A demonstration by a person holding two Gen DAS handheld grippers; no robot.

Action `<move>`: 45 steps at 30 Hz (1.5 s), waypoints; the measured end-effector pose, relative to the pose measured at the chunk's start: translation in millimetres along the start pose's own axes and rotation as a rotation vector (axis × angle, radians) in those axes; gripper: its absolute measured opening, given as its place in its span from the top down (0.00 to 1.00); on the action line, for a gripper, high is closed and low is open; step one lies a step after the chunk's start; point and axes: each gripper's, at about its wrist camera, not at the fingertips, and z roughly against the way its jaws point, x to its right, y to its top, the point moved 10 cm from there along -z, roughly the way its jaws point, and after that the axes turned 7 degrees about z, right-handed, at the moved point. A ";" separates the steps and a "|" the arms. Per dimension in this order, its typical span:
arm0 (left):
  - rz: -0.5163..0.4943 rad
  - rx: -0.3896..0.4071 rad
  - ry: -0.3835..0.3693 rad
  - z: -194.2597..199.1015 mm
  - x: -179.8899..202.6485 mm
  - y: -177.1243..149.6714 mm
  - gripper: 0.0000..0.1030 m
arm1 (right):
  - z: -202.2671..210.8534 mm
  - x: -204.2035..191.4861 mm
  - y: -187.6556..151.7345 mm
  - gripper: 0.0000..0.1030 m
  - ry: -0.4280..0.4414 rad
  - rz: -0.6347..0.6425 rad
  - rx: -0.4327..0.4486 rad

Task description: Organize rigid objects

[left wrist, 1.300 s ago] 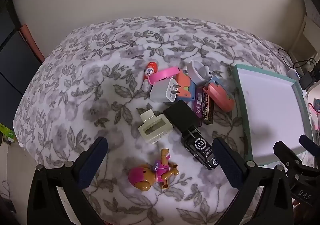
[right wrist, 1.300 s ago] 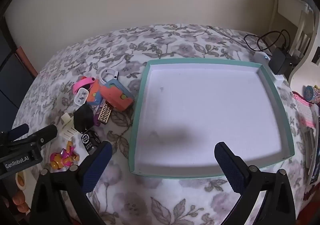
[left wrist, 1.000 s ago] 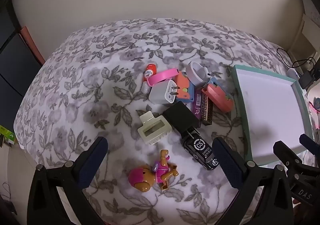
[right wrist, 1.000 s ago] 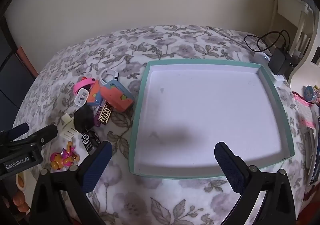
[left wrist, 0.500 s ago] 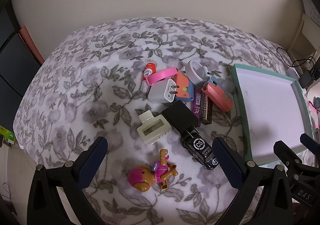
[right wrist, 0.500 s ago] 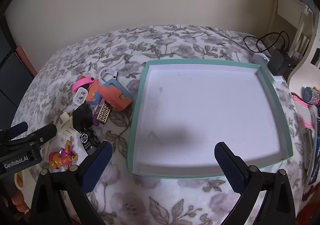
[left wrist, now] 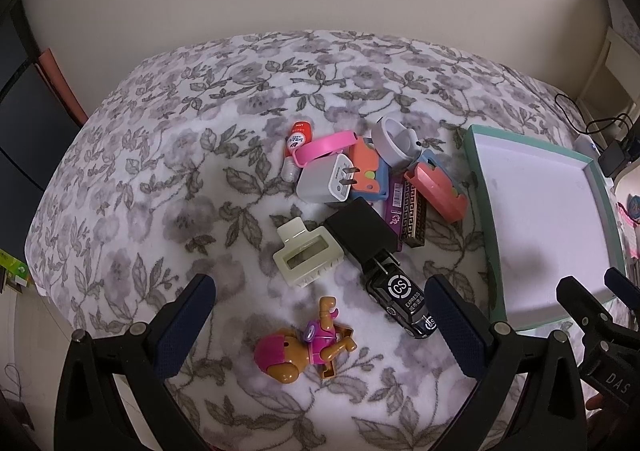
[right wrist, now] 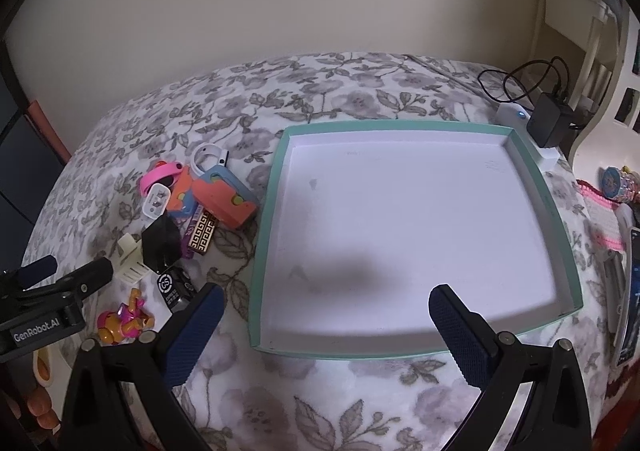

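A heap of small rigid objects lies on the floral blanket: a pink-and-brown toy dog [left wrist: 304,349], a black toy car [left wrist: 400,299], a cream hair claw [left wrist: 306,257], a black charger [left wrist: 362,233], a white plug [left wrist: 328,181], a pink band [left wrist: 326,145], a coral case [left wrist: 436,191]. A teal-rimmed white tray [right wrist: 276,187] lies empty to their right; it also shows in the left wrist view [left wrist: 480,179]. My left gripper [left wrist: 320,327] is open above the toy dog. My right gripper [right wrist: 324,325] is open over the tray's near edge.
A wall runs behind the bed. A black adapter with cables [right wrist: 550,119] sits on a white box beyond the tray's far right corner. Pink and dark items [right wrist: 616,235] lie along the right edge. The blanket drops off at the left and near edges.
Both views shifted only slightly; the grippers hover almost still. No object has moved, and both grippers stay open.
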 end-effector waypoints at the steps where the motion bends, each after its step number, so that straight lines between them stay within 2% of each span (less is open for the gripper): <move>1: 0.000 -0.001 0.000 -0.2 0.0 -0.1 0.00 | -0.2 0.0 0.0 0.00 0.000 0.000 -0.001; 45: -0.002 -0.018 -0.001 -5.7 -0.3 -6.4 0.00 | -6.6 0.2 -3.8 0.00 -0.011 0.008 -0.036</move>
